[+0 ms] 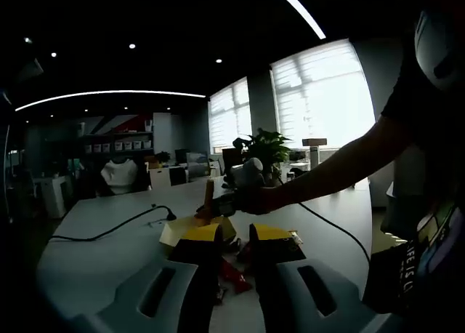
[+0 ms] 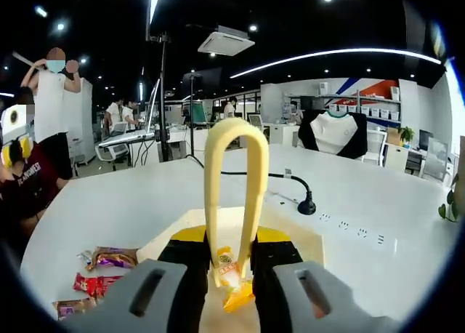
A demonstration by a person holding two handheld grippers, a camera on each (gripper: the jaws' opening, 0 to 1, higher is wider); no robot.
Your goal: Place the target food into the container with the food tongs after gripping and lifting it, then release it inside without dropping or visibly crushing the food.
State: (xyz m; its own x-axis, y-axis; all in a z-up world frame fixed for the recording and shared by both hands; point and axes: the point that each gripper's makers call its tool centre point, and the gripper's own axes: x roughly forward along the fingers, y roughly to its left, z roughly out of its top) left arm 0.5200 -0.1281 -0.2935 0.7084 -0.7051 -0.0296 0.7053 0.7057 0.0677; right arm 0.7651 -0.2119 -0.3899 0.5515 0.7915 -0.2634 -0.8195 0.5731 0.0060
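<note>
My right gripper (image 2: 232,247) is shut on the arms of pale yellow food tongs (image 2: 231,173), whose looped end points up. The tong tips pinch a small orange and yellow snack packet (image 2: 234,288) over a pale yellow container (image 2: 298,235) on the white table. In the left gripper view, a hand holds that right gripper (image 1: 227,201) with the tongs (image 1: 209,195) above the container (image 1: 174,233). My left gripper (image 1: 236,237) is open just in front of it, with a red packet (image 1: 234,273) lying on the table below its jaws.
Several loose snack packets (image 2: 109,258) lie on the table (image 2: 363,195) left of the container. A black cable runs to a desk socket (image 2: 306,206). A person's arm (image 1: 341,166) reaches in from the right. People stand far off in the office.
</note>
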